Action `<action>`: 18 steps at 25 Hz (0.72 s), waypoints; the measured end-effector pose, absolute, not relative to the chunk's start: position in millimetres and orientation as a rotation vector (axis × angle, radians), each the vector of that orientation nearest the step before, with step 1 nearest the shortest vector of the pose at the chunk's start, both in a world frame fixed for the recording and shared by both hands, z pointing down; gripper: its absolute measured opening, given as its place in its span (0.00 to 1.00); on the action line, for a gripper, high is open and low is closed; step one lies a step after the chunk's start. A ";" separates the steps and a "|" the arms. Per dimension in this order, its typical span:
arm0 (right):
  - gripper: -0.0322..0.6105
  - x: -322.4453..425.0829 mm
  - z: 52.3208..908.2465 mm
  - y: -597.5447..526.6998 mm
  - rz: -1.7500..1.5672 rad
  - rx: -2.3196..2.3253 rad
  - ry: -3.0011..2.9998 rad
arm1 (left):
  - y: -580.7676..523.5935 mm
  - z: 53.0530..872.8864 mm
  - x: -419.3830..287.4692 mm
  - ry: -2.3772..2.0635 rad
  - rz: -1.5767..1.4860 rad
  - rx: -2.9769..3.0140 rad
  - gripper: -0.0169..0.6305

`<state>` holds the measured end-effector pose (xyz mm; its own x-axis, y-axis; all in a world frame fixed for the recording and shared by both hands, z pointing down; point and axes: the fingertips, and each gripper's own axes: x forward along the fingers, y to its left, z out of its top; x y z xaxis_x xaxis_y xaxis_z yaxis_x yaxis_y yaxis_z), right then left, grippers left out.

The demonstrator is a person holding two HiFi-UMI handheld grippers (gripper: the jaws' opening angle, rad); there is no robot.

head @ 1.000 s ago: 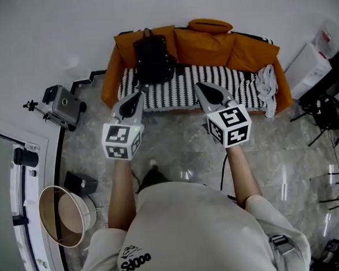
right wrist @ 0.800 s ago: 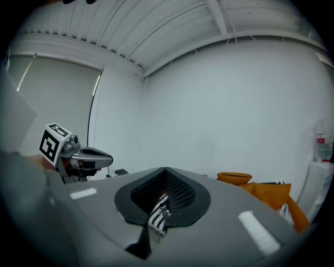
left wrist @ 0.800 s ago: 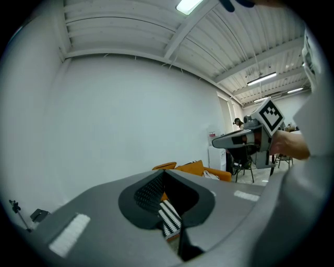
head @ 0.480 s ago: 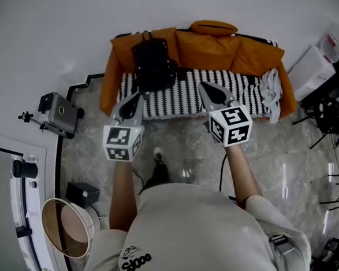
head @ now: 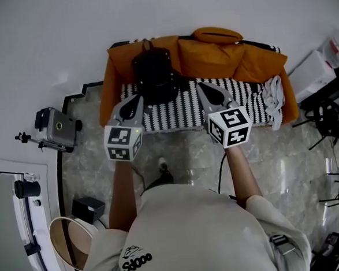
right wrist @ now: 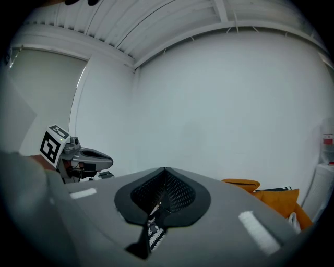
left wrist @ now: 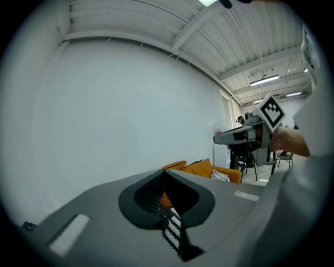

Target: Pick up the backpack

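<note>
A black backpack (head: 153, 77) stands upright on the left part of an orange sofa (head: 110, 78), leaning on the back cushions. The seat carries a black-and-white striped cover (head: 185, 101). My left gripper (head: 139, 99) is shut and empty, its tip just below and left of the backpack in the head view. My right gripper (head: 201, 89) is shut and empty too, over the striped cover to the right of the backpack. In the left gripper view my left gripper (left wrist: 166, 172) has closed jaws, with the sofa (left wrist: 201, 168) beyond. The right gripper (right wrist: 165, 169) shows the same closed jaws.
Orange cushions (head: 218, 47) fill the sofa's back, and a grey-white cloth (head: 272, 96) hangs at its right end. A camera on a tripod (head: 52, 128) stands at the left, a round bin (head: 67, 249) lower left, black chairs (head: 329, 119) at the right.
The person has walked toward the sofa with both grippers held out. The sofa and backpack sit nearer under the gripper tips, and the tripod and bin have slid down and left.
</note>
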<state>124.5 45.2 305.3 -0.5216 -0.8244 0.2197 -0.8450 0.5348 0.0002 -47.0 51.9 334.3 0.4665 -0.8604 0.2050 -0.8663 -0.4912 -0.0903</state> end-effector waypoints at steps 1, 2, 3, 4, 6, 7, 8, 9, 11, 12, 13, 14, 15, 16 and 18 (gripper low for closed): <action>0.05 119.8 304.2 36.7 0.150 1.418 -2.584 | 42.5 334.9 -49.9 -1.565 0.349 2.667 0.04; 0.05 115.1 303.3 28.8 0.144 1.419 -2.589 | 33.8 335.5 -53.2 -1.560 0.350 2.667 0.04; 0.05 110.6 302.7 21.3 0.141 1.424 -2.591 | 25.6 336.1 -56.7 -1.554 0.350 2.668 0.04; 0.05 106.4 302.6 14.1 0.144 1.434 -2.588 | 17.8 336.8 -60.7 -1.548 0.351 2.668 0.04; 0.05 98.7 303.7 0.0 0.156 1.461 -2.571 | 3.5 338.4 -69.8 -1.540 0.352 2.666 0.04; 0.05 94.6 304.4 -6.5 0.161 1.468 -2.564 | -3.2 339.2 -74.6 -1.538 0.352 2.665 0.04; 0.05 90.3 305.0 -12.6 0.165 1.468 -2.562 | -9.8 339.8 -79.2 -1.536 0.352 2.663 0.04; 0.05 85.8 305.5 -18.3 0.168 1.463 -2.563 | -16.3 340.5 -83.3 -1.533 0.351 2.662 0.04; 0.05 77.0 307.0 -29.0 0.167 1.453 -2.563 | -28.8 342.6 -90.4 -1.523 0.348 2.662 0.04; 0.05 72.8 308.4 -34.0 0.163 1.449 -2.558 | -34.6 344.3 -93.8 -1.517 0.348 2.662 0.04; 0.05 68.5 310.0 -38.7 0.159 1.446 -2.553 | -40.1 346.2 -97.3 -1.510 0.347 2.663 0.04; 0.05 64.1 311.5 -43.2 0.155 1.442 -2.549 | -45.6 348.0 -100.9 -1.503 0.346 2.664 0.04; 0.05 59.7 312.6 -47.4 0.150 1.438 -2.546 | -51.2 349.6 -104.5 -1.498 0.346 2.666 0.04; 0.05 55.3 313.5 -51.1 0.145 1.430 -2.546 | -56.6 350.9 -108.0 -1.492 0.345 2.667 0.04; 0.05 47.0 314.8 -57.5 0.138 1.409 -2.549 | -67.2 352.7 -113.3 -1.480 0.342 2.672 0.04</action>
<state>47.0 -57.5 314.8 -0.5137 -0.8236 0.2406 -0.8447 0.5346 0.0267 -113.3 -67.2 352.7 0.5121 -0.8286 0.2262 -0.8438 -0.5345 -0.0479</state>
